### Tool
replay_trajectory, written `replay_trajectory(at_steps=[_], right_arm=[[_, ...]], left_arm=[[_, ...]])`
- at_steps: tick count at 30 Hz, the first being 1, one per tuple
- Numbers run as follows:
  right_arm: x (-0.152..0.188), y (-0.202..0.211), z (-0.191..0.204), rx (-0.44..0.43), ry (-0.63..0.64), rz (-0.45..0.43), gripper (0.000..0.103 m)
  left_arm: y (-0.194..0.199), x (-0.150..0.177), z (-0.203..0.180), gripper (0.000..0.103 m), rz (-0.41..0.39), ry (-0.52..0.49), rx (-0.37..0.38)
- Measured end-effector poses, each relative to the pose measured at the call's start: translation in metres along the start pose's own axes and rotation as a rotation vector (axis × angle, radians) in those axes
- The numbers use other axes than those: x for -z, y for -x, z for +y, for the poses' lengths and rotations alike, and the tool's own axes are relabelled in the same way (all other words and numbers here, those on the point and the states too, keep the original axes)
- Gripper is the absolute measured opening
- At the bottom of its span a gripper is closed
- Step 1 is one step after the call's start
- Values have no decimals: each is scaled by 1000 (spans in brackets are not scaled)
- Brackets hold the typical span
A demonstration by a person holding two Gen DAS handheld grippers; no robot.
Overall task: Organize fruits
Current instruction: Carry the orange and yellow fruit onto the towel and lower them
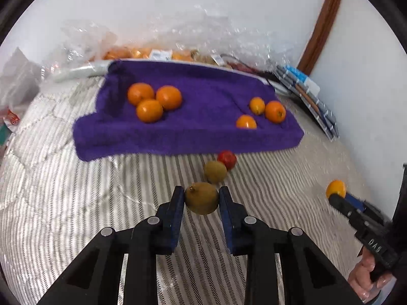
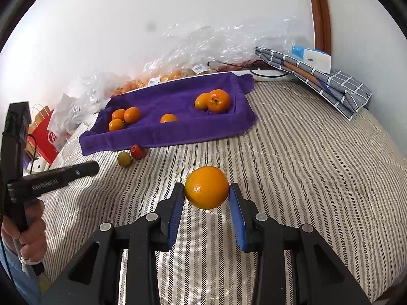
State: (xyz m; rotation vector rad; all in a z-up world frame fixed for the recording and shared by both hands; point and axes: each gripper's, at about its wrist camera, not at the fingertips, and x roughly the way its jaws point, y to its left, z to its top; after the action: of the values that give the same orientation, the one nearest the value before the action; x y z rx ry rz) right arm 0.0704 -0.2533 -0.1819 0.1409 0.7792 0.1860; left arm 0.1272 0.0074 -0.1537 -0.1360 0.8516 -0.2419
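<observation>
On a striped bedspread point(image 2: 305, 165), a purple towel-lined tray point(image 2: 178, 132) holds three oranges point(image 1: 152, 101) at its left end and three more point(image 1: 267, 111) at its right; a green-brown kiwi point(image 1: 215, 171) and red tomato point(image 1: 227, 158) lie touching just before the tray's front edge.

A deep purple towel point(image 1: 193, 132) is showing at the middle of the frame, with bright orange fruit point(image 1: 150, 110) glowing on it. Below it the bedcover point(image 1: 76, 216) is running in grey and white stripes. A red fruit point(image 1: 227, 159) is sitting beside an olive-green one point(image 1: 215, 171). At upper right a grey cloth point(image 2: 338, 86) is showing a white check. Blue pads are lining the black fingers point(image 2: 237, 218).
</observation>
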Motion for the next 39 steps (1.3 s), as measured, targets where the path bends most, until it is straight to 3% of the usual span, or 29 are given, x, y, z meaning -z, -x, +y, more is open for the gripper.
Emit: replay_trajectory(at_steps=[5,9,22,32,39], right_arm=[[-5,2,0,1,6,-7,36],[-16,3,1,-2,-1,-8,36],[-71,7,22,3,53,-77,36],[-106,-22,30,-15,51,-85,36],[-121,-56,38,-8,94,-66,36]], left_arm=[[14,-9,8,27,-52,28,-43],[31,-19,10,27,-91,44,-38],[49,-64,9,27,-185,11,-72],[31,-101,16,27,-201,19,-76],[-5,-115,21,27,-168,46,-37]])
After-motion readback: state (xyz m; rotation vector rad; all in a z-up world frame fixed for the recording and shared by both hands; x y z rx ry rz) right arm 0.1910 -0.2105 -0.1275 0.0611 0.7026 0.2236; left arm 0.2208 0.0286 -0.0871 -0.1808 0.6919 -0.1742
